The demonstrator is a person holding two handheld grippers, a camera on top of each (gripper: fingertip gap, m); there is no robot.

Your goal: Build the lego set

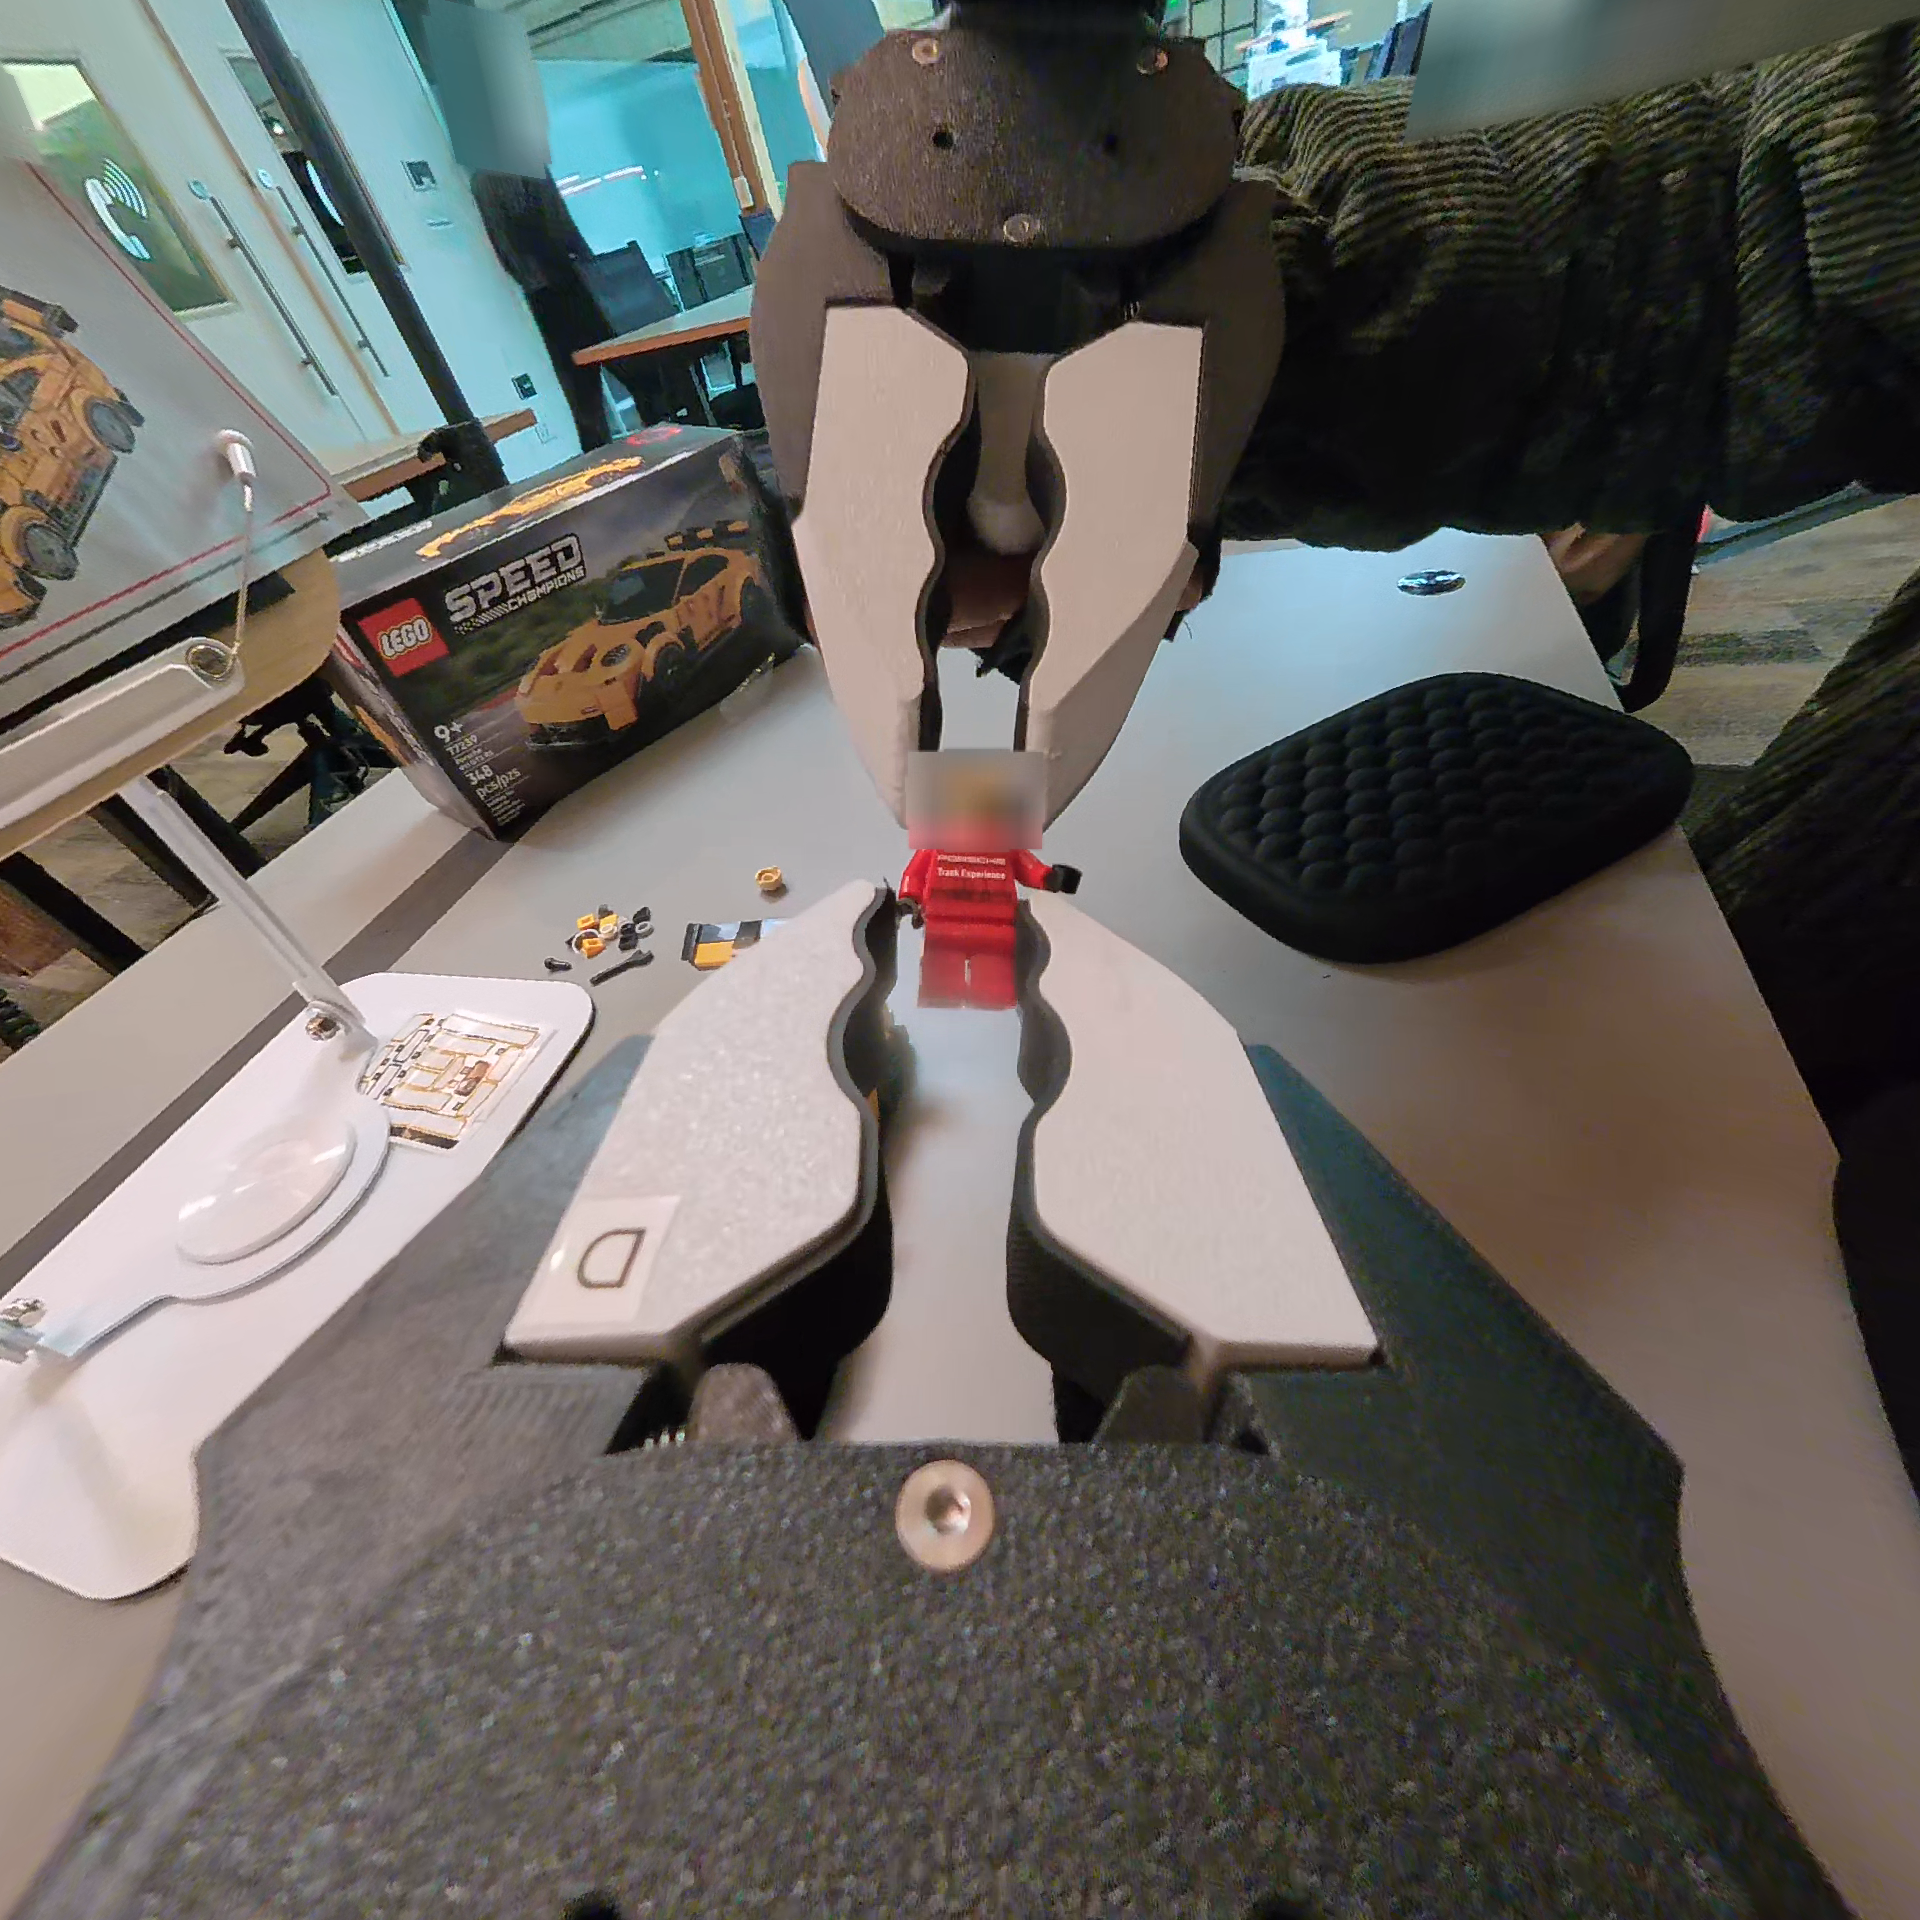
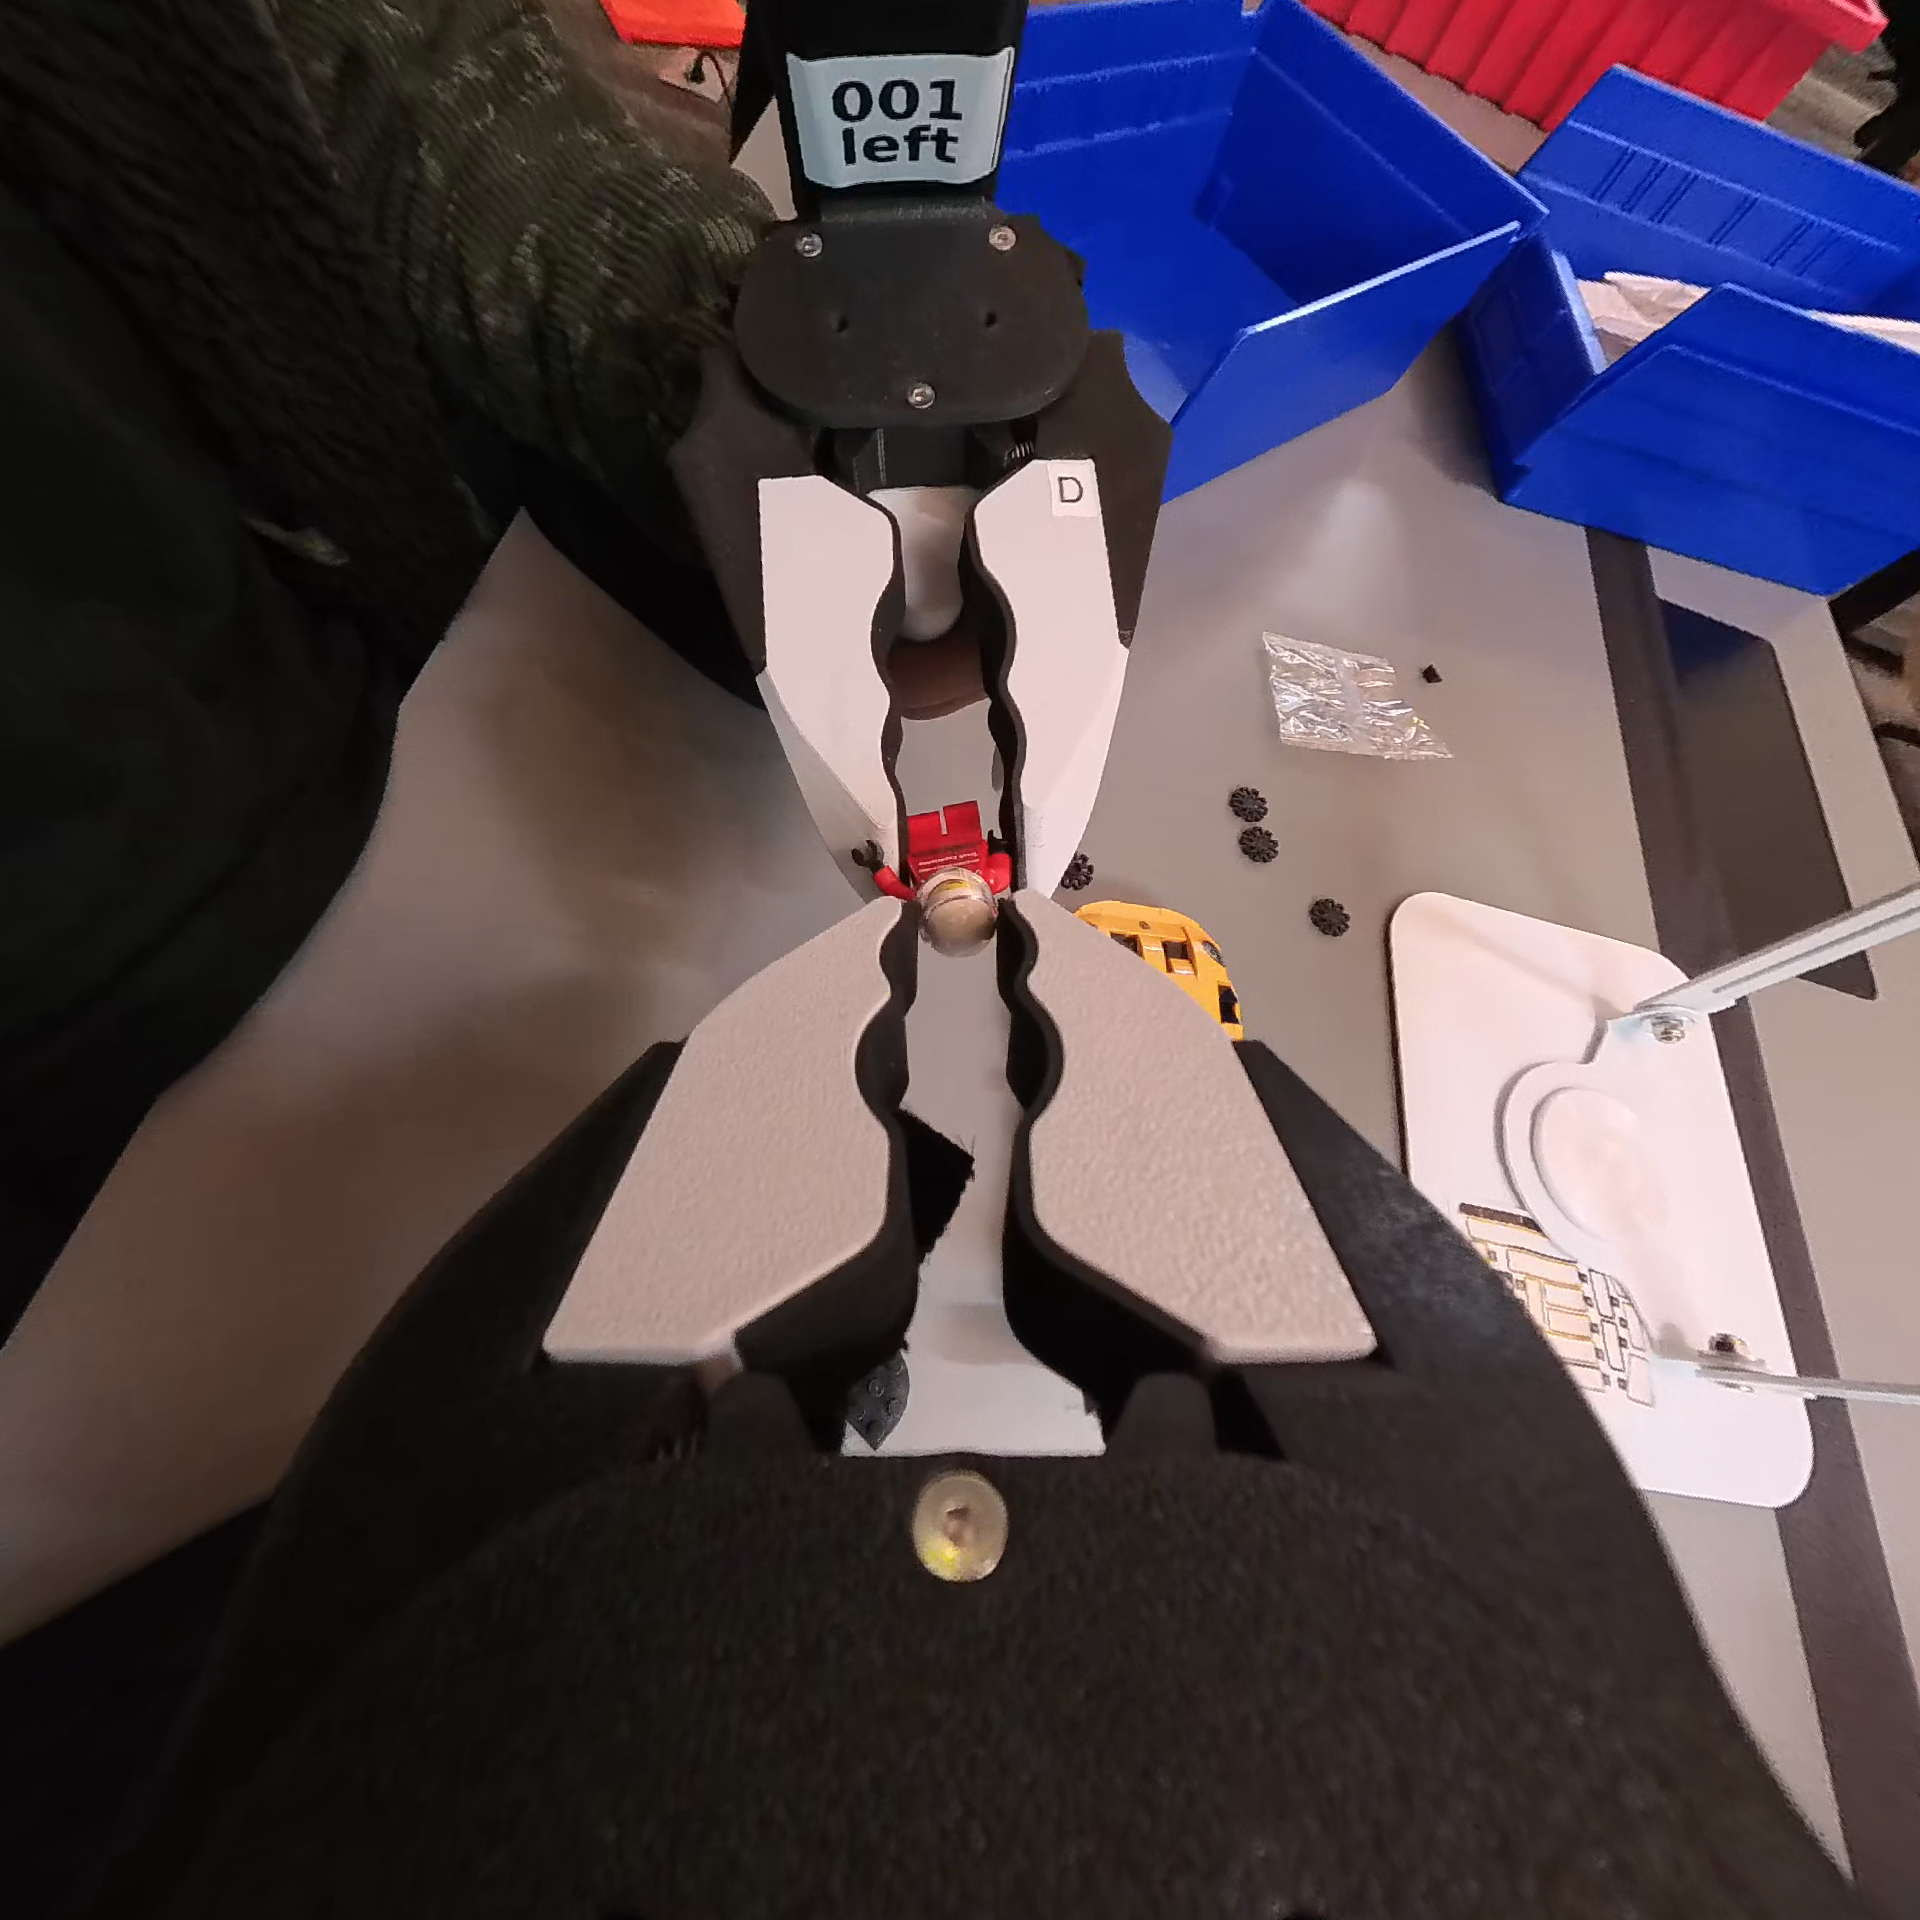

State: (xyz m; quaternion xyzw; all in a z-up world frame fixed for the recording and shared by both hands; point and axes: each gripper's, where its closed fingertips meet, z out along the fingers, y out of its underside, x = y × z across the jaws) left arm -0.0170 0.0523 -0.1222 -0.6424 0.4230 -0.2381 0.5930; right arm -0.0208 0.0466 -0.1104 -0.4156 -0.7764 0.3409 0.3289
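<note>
Left gripper [image 1: 961, 940]: narrowly parted, its fingertips closed against the legs and hips of the red minifigure [image 1: 971, 925]; seen at centre of the left wrist view and again from the front in the right wrist view [image 2: 940, 862].
Right gripper [image 2: 958, 925]: clamped on the minifigure's head from the opposite side; in the left wrist view it [image 1: 977, 769] reached in from the top of the frame.
Minifigure: held between the two grippers above the grey table [image 1: 1403, 1091], long axis running along the line from one gripper to the other, printed chest facing the left wrist camera, one black hand [image 1: 1067, 878] sticking out at the right.
Open room: bare tabletop lay right of the grippers as far as the black textured pad [image 1: 1423, 810], which sat near the table's far right edge.
Left-side clutter: small loose pieces [image 1: 613, 935] and a yellow-and-black assembly [image 1: 727, 940] lay just left of the left gripper's tips; the white stand base [image 1: 208, 1299] with a sticker sheet [image 1: 457, 1070] filled the left middle.
Containers: the set's box [image 1: 561, 634] stood at upper left of the left wrist view; blue bins [image 2: 1299, 239] crowded the upper right of the right wrist view, one showing white paper, the nearest showing nothing inside.
Right-side clutter: a clear bag [image 2: 1345, 707], black gear-like pieces [image 2: 1252, 826] and a yellow car section [image 2: 1169, 956] lay on the table.
</note>
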